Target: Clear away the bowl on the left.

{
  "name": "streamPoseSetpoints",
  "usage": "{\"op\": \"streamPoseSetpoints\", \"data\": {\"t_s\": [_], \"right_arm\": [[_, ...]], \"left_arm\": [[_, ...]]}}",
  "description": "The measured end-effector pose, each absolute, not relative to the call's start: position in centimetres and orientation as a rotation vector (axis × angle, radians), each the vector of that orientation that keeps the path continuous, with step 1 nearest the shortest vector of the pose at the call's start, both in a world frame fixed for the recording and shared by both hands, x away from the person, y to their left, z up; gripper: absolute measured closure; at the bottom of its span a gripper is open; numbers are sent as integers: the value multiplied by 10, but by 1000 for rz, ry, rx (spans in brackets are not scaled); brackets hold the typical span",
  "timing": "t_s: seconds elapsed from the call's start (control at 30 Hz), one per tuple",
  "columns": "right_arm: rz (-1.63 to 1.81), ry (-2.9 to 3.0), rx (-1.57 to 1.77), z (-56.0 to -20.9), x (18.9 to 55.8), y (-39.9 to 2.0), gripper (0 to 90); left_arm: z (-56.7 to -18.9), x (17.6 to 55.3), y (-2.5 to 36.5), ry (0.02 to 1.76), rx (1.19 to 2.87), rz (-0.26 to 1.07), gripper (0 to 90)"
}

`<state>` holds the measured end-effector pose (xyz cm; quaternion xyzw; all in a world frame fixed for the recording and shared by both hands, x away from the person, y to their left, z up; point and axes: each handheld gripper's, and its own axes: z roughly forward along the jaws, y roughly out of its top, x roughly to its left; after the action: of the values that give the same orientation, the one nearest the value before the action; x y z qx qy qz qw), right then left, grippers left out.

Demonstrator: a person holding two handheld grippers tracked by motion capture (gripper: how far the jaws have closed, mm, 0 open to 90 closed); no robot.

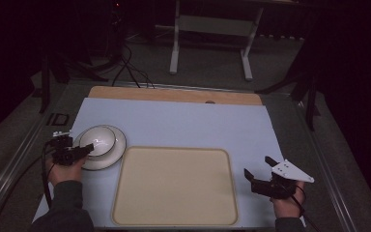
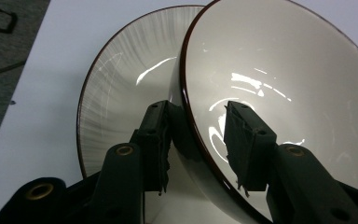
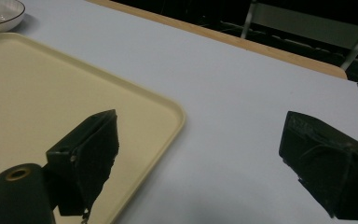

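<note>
My left gripper (image 1: 84, 149) sits at the tray's (image 1: 125, 203) far left corner, one jaw inside the bowl's (image 2: 279, 74) rim and one outside, pressing on its wall. My right gripper (image 1: 260, 170) rests off the tray's right edge, jaws spread wide with nothing between them, hand low behind it.

In the left gripper view the bowl (image 2: 279, 84) runs off the top and right edges, and it hides the right part of the plate (image 2: 126, 93) beneath it. Whether the left claw (image 2: 199, 140) presses on the rim cannot be told. In the right gripper view the tray (image 3: 51, 93) is cut off at the left and near edges.
</note>
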<state>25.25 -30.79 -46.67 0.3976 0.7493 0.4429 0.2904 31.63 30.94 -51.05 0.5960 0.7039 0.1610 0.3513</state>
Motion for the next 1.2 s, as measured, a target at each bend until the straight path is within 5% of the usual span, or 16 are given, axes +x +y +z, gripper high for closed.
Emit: {"op": "streamPoseSetpoints", "data": {"t_s": [1.2], "right_arm": [[1185, 2000, 1061, -466, 252, -308, 115]], "left_arm": [[-516, 317, 319, 1879, 1419, 336, 739]]}}
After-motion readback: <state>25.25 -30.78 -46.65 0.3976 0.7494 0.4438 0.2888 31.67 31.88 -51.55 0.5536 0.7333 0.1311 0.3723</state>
